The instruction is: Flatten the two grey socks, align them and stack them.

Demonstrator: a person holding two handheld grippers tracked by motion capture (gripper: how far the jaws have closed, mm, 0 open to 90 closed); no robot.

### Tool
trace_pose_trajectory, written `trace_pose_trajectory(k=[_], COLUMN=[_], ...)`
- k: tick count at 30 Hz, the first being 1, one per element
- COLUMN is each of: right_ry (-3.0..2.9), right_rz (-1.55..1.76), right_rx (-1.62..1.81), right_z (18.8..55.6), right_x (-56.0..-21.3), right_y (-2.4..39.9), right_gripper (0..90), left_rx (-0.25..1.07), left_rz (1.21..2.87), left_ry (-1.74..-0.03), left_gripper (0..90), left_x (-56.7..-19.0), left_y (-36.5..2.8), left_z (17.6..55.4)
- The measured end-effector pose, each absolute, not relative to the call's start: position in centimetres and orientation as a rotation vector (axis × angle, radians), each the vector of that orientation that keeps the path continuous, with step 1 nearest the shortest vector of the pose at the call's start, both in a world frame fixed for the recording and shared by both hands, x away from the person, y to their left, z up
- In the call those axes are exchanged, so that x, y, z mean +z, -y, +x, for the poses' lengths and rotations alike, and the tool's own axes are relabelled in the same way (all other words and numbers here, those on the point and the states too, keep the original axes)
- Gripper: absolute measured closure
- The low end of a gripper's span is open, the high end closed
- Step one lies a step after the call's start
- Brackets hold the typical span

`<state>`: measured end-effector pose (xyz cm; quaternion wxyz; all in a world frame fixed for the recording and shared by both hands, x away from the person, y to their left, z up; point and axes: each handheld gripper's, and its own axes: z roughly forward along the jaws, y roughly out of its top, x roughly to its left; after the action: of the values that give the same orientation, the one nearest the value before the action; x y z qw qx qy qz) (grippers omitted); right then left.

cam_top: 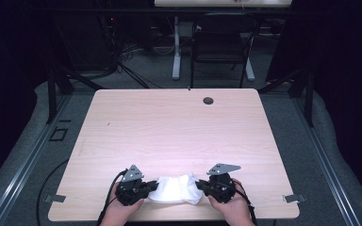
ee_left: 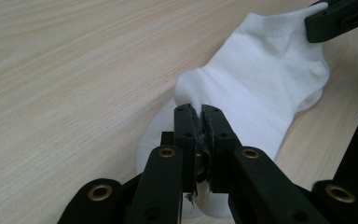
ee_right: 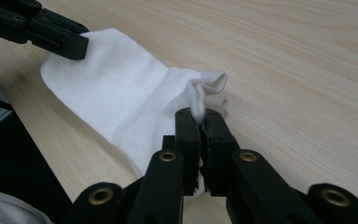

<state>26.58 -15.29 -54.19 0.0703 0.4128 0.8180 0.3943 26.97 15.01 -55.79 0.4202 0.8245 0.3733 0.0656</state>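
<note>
**White sock pinched at both ends, ready to be spread or folded**

The small white cotton ankle sock (cam_top: 176,189) lies at the lower middle of the high view, near the front edge of the pale wood-grain table (cam_top: 169,127), stretched between two hand-held tools.

At its left end, the left claw (cam_top: 147,188) is clenched on a fold of the sock. In the left gripper view the black jaws stand pressed together at lower centre, with white cloth (ee_left: 261,84) bunched up between their tips and running off toward the upper right of the frame.

At its right end, the right claw (cam_top: 199,184) is likewise clenched on the sock. In the right gripper view a puckered bit of the ribbed edge (ee_right: 205,91) rises out of the tight jaws at centre, while the rest of the fabric spreads toward the upper left, where the other claw (ee_right: 77,44) bites its far end.

The step in hand looks like the two-ended grasp itself: both ends are secured and the sock sags a little between them. The next move, as I judge it, calls for both hands to act together, either drawing apart evenly to flatten the cloth or lifting one end over the other, without either grip slipping off its thin fold.
</note>
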Motion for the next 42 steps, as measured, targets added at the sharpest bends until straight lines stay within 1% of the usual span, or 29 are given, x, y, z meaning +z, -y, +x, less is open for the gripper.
trace_pose_trajectory(k=[2, 25, 32, 37, 42], right_ry=[-2.463, -2.493, -2.503, -2.518, -2.519], right_rz=[1.245, 1.290, 1.292, 1.301, 1.306], right_rx=[1.175, 1.133, 1.114, 1.093, 1.089], right_z=[26.5, 27.1, 27.1, 27.1, 27.1], right_x=[-54.2, -55.6, -55.9, -55.9, -56.0], right_y=[15.4, 15.7, 15.6, 15.7, 15.7], right_gripper=[86.4, 86.0, 85.4, 84.4, 83.5], left_rx=[0.180, 0.183, 0.195, 0.199, 0.205], left_rz=[2.075, 2.108, 2.114, 2.111, 2.103], left_ry=[-0.937, -0.949, -0.949, -0.947, -0.951], left_gripper=[85.3, 83.9, 81.8, 78.0, 76.5], left_x=[-55.9, -57.3, -57.4, -57.4, -57.3], left_y=[-14.9, -14.6, -14.6, -14.6, -14.7], left_z=[26.9, 27.2, 27.2, 27.1, 27.1])
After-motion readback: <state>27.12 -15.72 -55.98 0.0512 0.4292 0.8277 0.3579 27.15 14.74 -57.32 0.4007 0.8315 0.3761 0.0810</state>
